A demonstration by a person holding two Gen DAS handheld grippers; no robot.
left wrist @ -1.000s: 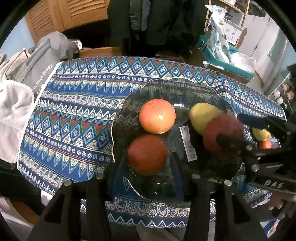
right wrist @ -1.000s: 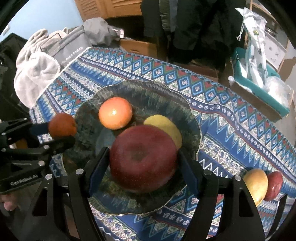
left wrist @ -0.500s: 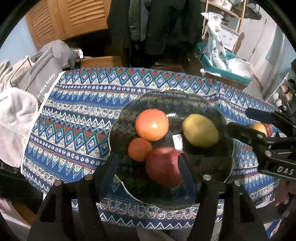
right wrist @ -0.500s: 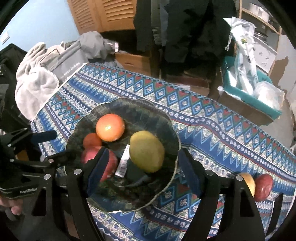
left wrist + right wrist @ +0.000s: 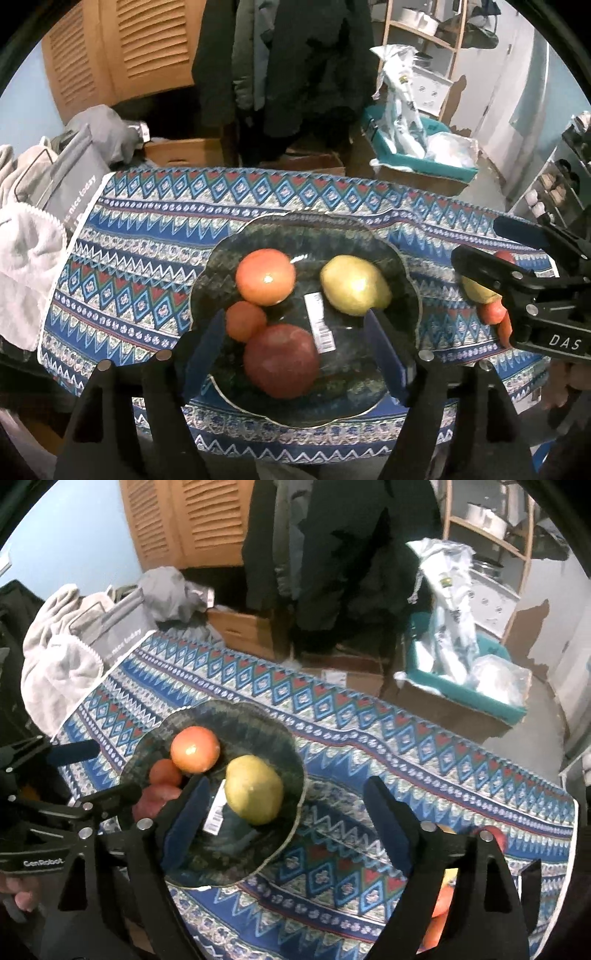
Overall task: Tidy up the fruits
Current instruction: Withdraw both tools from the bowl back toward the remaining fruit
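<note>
Left wrist view. My left gripper (image 5: 295, 354) stands with its fingers spread wide and nothing between them, poised over the near rim of the dark green bowl (image 5: 402, 266). The bowl sits on the patterned tablecloth (image 5: 147, 236) and serves as my reference. Inside it: a large orange fruit (image 5: 266, 276) at the far left, a small orange fruit (image 5: 245, 320) touching it on the near side, a red apple (image 5: 281, 360) at the near edge touching the small orange, and a yellow-green pear (image 5: 352, 290) at the far right. A white barcode label (image 5: 320, 321) lies on the bowl floor between apple and pear. Right of the bowl, my right gripper (image 5: 491, 251) enters with its fingers apart, empty. Behind it, outside the bowl, loose fruit (image 5: 489, 306) lies on the cloth, partly hidden.

Right wrist view. My right gripper (image 5: 291, 827) is spread wide, holding nothing, over the cloth just right of the bowl (image 5: 258, 723). The bowl holds the same four fruits: large orange (image 5: 195, 748), small orange (image 5: 165, 771), apple (image 5: 157, 799) partly hidden, pear (image 5: 254, 789). My left gripper (image 5: 92, 771) sits at the bowl's left edge, fingers parted. More fruit (image 5: 439, 904) lies well right of the bowl, mostly hidden behind my finger.
</note>
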